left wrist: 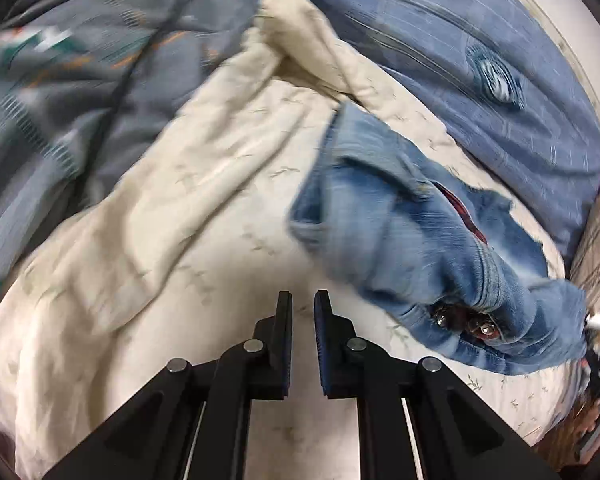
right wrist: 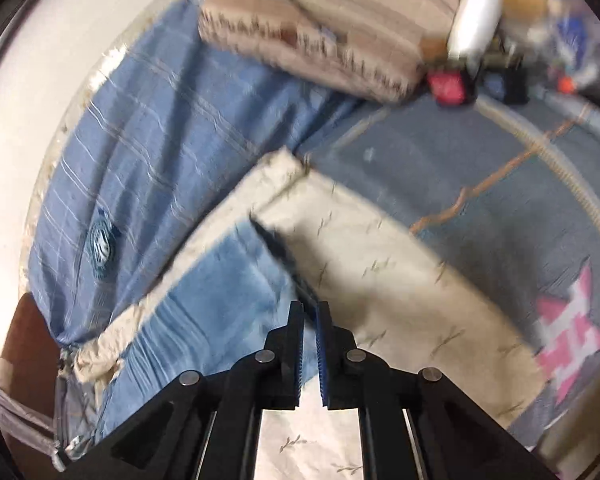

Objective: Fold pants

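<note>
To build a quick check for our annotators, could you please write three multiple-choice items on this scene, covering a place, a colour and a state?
1. In the left wrist view, where are the jeans relative to the left tool?
A. To its right
B. Between its fingers
C. To its left

2. What colour is the quilt under the jeans?
A. Red
B. Cream
C. Black

3. What state is the left tool in?
A. Clamped on the jeans
C. Clamped on the quilt
B. Parted, holding nothing

Key:
1 A, as the denim bunches on the right side of the view, clear of the fingers.
2 B, as the pale cloth with small sprigs spreads beneath the denim.
3 B, as the quilt shows through the gap between the fingers.
</note>
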